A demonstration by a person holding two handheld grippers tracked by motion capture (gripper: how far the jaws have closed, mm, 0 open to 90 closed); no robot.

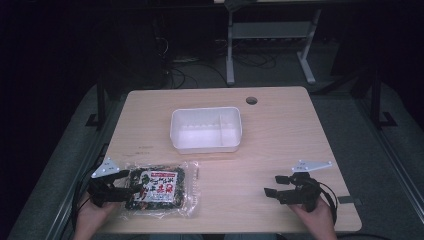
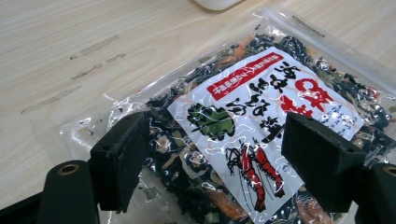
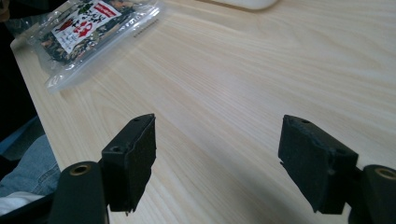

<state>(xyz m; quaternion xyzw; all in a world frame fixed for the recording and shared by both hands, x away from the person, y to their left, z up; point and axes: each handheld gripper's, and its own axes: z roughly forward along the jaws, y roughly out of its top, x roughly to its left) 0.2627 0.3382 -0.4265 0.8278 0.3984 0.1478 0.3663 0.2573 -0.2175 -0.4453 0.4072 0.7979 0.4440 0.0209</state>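
Your left gripper [image 1: 131,182] sits at the near-left corner of the table [image 1: 280,130], jaws spread wide over the left edge of the clear snack bag [image 1: 161,186] lying flat there. Your right gripper [image 1: 274,185] is over bare wood at the near right, jaws wide apart too, nothing between them. The white divided tray [image 1: 206,129] sits mid-table, well apart from both.

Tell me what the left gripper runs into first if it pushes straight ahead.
Likely the clear food packet: the open left gripper already has it between its jaws, though whether the pads touch the film is unclear.
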